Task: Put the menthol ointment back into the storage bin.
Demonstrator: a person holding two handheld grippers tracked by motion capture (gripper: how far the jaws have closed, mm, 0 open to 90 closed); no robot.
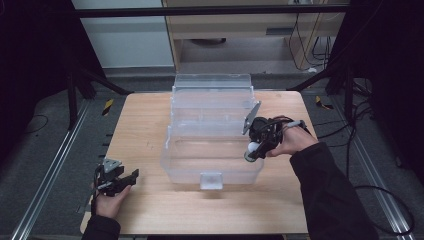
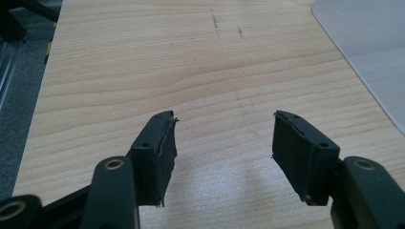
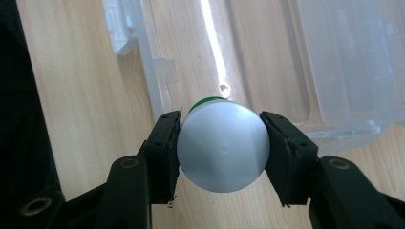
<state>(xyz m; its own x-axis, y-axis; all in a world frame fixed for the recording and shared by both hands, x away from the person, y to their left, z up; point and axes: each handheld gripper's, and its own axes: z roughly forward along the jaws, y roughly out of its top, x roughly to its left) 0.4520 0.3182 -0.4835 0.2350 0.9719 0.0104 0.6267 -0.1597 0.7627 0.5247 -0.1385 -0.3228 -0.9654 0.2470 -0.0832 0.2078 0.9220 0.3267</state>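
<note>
- The right tool [image 1: 254,151] holds a small round container with a white cap [image 3: 222,146]; its two pads press on opposite sides of the cap.
- In the right gripper view a thin green edge shows just behind the cap; the rest of the container's body is hidden.
- In the high view this tool hangs over the right end of a clear plastic box [image 1: 210,172], at its right wall, with the cap [image 1: 252,147] showing as a pale spot between the jaws.
- The box stands in the middle of the wooden worktop [image 1: 145,135], its lid [image 1: 212,92] swung open toward the far edge.
- In the right gripper view the box's clear wall [image 3: 157,90] and floor lie beyond the cap, with the worktop's grain visible through them.
- The left tool [image 1: 120,181] sits near the front left corner of the worktop, well apart from the box.
- Its jaws stand wide with nothing between them; in the left gripper view bare wood [image 2: 191,71] shows in the gap, and a corner of the box [image 2: 372,52] shows at upper right.
</note>
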